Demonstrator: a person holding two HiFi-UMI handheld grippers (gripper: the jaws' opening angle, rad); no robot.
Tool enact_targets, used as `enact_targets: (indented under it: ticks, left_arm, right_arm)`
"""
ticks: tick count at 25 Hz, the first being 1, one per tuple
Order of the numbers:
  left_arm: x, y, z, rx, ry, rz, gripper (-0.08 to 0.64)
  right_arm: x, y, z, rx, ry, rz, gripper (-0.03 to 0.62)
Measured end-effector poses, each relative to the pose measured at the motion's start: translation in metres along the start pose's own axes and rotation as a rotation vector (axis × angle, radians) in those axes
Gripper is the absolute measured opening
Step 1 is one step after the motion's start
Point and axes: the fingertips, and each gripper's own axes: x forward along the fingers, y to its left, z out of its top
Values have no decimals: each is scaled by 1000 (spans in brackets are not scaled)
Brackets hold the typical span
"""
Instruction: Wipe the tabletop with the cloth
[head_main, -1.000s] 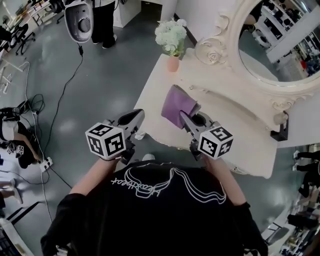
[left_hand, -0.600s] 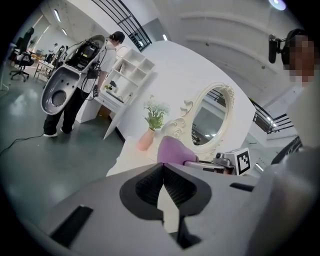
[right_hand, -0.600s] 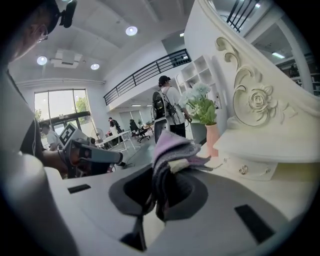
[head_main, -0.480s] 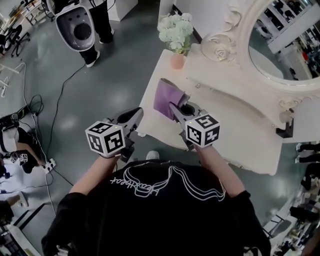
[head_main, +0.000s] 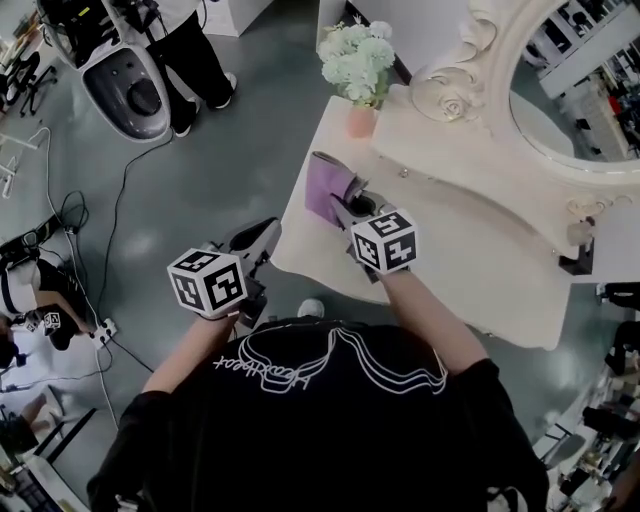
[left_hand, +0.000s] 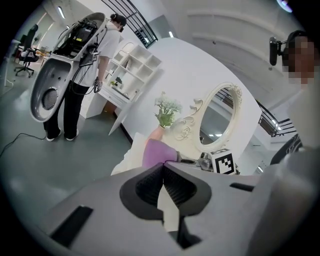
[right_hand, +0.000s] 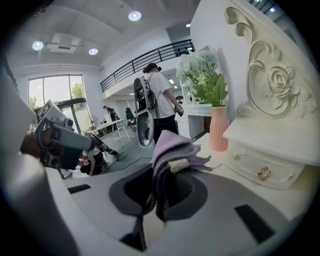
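A purple cloth lies bunched on the left end of the cream dressing table. My right gripper is shut on the cloth, whose folds stick up from between the jaws in the right gripper view. My left gripper hangs off the table's left edge over the floor, shut with nothing between its jaws. In the left gripper view the cloth and the tabletop show just past the closed jaws.
A pink vase of white flowers stands at the table's far left corner. An ornate oval mirror and a raised drawer shelf run along the back. A person with a large white shell stands on the floor; cables lie there.
My right gripper has dragged the cloth leftward and away from me along the table toward its left edge. The left gripper has stayed in place off the table.
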Motion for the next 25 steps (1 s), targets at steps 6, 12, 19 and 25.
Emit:
enact_targets:
  ticks: [6,12,19,25]
  left_arm:
    - [2,7,3,-21,-5,9,5]
    - [4,12,3,3,-1,31,5]
    - [2,20,3,-12,0,44,5]
    - [2,26,3,-17,4,53,5]
  right_arm:
    - [16,-16,-9,-77,40,-68,54]
    - [27,-28,-20,-128,89,-112,54]
    - [42,-34,-31,-169,145,-133,54]
    - [44,-36,-31,-169,155,-141,54]
